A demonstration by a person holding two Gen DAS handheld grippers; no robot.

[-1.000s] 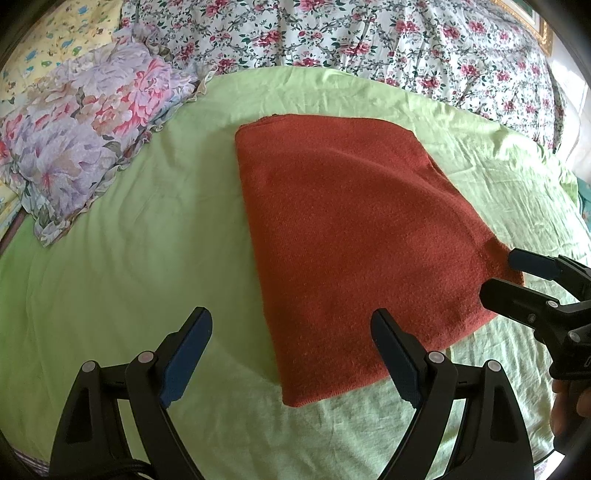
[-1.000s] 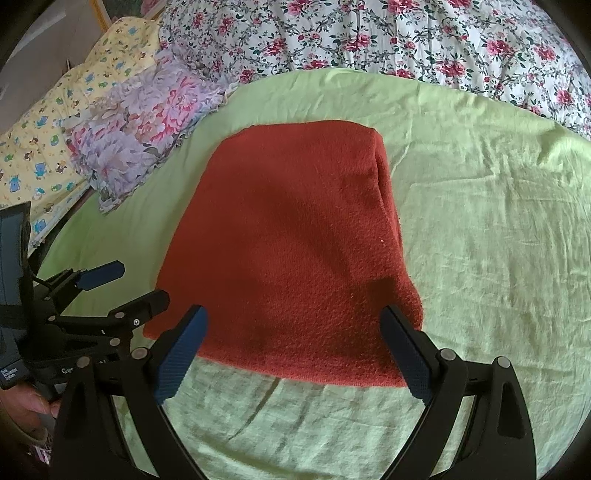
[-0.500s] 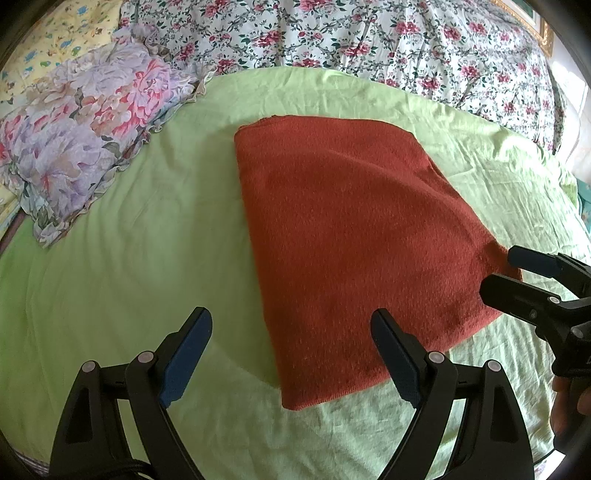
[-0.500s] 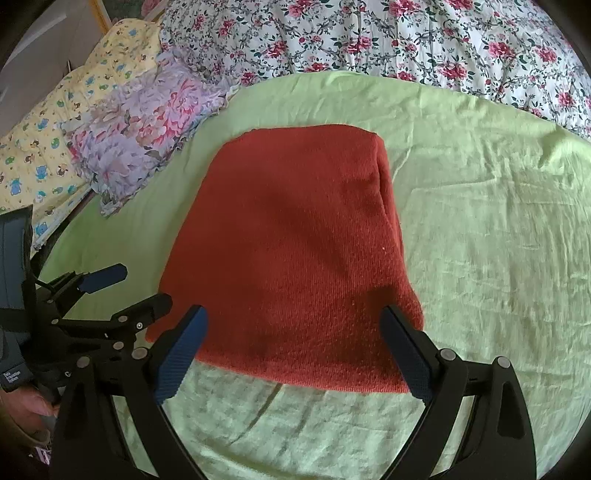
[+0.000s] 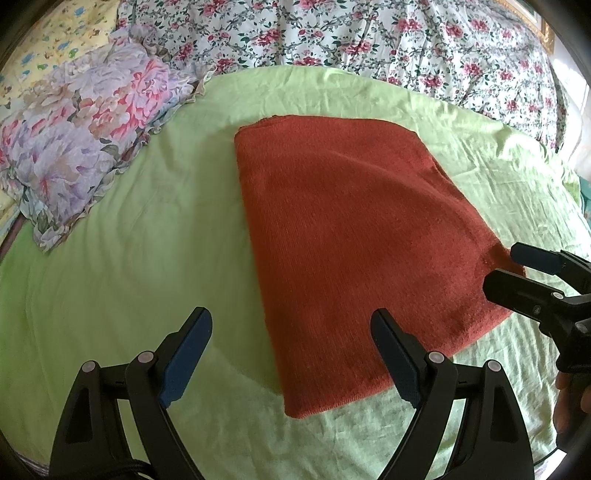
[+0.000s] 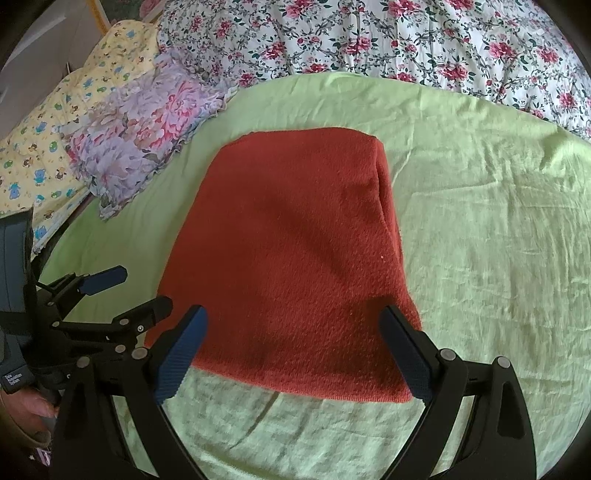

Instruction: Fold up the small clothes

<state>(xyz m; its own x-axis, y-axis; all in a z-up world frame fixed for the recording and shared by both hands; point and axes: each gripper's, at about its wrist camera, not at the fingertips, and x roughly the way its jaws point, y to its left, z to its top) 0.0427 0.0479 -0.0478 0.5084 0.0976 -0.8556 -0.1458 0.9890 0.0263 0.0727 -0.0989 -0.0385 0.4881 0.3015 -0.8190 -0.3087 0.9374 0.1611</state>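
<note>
cloth (image 5: 351, 240) is seen at 12 | long side runs 6–12 | left gripper (image 5: 291, 354) and right gripper (image 6: 291, 354) are held apart, empty | right is nearer

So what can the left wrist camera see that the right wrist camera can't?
Only the left wrist view shows the right gripper from the side, open near the cloth's right corner, and a gold frame corner.

Only the right wrist view shows the left gripper from the side, open, and the stacked layers along the rust-red cloth's right edge.

Both show that cloth lying folded on the green sheet, the purple floral pillow, the yellow cartoon-print bedding and the rose-print quilt.
</note>
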